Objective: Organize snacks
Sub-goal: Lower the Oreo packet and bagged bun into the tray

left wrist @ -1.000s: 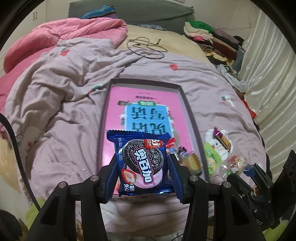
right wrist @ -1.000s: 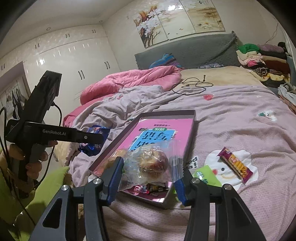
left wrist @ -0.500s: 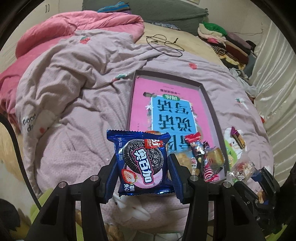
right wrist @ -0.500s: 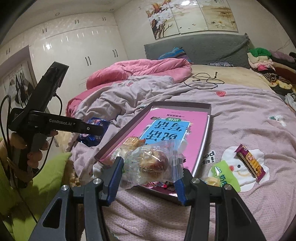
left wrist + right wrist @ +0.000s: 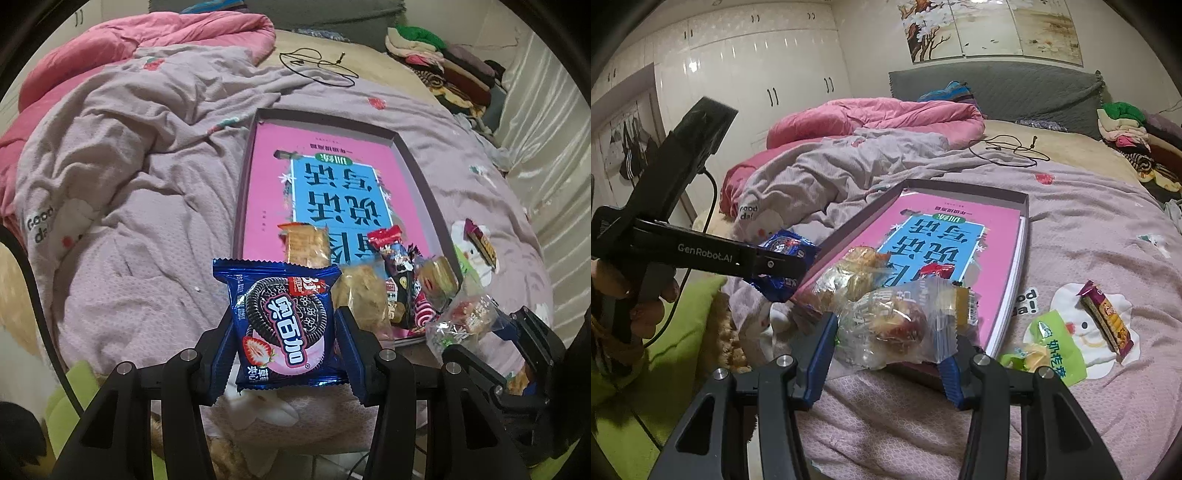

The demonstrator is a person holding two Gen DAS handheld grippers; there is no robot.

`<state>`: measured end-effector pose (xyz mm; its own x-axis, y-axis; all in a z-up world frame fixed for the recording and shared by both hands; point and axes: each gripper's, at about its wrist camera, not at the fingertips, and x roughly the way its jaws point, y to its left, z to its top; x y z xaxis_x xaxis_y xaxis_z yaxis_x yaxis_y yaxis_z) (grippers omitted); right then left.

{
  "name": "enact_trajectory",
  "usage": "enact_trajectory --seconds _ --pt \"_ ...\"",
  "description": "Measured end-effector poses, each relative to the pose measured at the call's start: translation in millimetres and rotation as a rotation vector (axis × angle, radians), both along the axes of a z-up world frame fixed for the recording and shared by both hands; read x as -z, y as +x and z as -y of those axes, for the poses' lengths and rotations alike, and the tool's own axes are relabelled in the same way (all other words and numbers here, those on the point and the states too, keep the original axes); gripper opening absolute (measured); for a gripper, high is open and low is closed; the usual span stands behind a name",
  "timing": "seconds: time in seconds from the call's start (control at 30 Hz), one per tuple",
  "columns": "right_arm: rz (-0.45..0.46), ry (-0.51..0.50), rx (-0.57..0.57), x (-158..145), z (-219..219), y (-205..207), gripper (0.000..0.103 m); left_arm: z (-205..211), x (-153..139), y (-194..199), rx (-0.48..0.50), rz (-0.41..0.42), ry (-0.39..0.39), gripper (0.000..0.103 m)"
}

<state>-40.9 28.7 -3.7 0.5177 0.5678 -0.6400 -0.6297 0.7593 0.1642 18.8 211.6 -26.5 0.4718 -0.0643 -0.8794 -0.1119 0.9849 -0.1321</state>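
Note:
My left gripper point(image 5: 284, 328) is shut on a blue cookie packet point(image 5: 282, 321), held upright just in front of the near left corner of a shallow box point(image 5: 417, 166) with a pink and blue printed bottom. Several wrapped snacks point(image 5: 391, 280) lie in the box's near end. My right gripper point(image 5: 892, 336) is shut on a clear bag with a reddish pastry point(image 5: 897, 325), over the box's near edge point(image 5: 1008, 321). In the right wrist view the left gripper point(image 5: 775, 264) with its blue packet point(image 5: 786, 251) hangs left of the box.
A green packet point(image 5: 1056, 347) and a brown snack bar point(image 5: 1108, 317) lie on the lilac quilt point(image 5: 1089, 229) right of the box. A pink duvet point(image 5: 871, 118), a black cable point(image 5: 1015, 151) and stacked clothes point(image 5: 1123, 125) lie further back. A hand point(image 5: 613, 280) holds the left gripper.
The left gripper has sunk toward the box's near left corner, so the snacks there look larger. The right gripper has shifted sideways and rolled, carrying the clear bag over the box edge.

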Motion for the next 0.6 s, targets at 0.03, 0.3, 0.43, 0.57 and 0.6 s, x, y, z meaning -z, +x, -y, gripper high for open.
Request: enact_trajectory --seconds 0.03,0.3,0.43,0.57,0.6 --pt "0.002 -0.006 -0.002 1 -1 0 0.051 1 1 0 0.003 0.000 0.005 0.053" --pt "0.002 -0.036 0.004 10 -7 4 0.051 9 6 5 0.018 -0.006 0.005 0.053" --pt "0.006 -0.048 0.013 13 -8 6 0.051 11 8 9 0.021 -0.004 0.004 0.053" --pt "0.017 -0.061 0.019 16 -10 9 0.051 15 8 11 0.032 0.001 0.007 0.053" --pt "0.017 -0.063 0.020 16 -10 9 0.051 16 8 12 0.034 0.003 0.008 0.053"
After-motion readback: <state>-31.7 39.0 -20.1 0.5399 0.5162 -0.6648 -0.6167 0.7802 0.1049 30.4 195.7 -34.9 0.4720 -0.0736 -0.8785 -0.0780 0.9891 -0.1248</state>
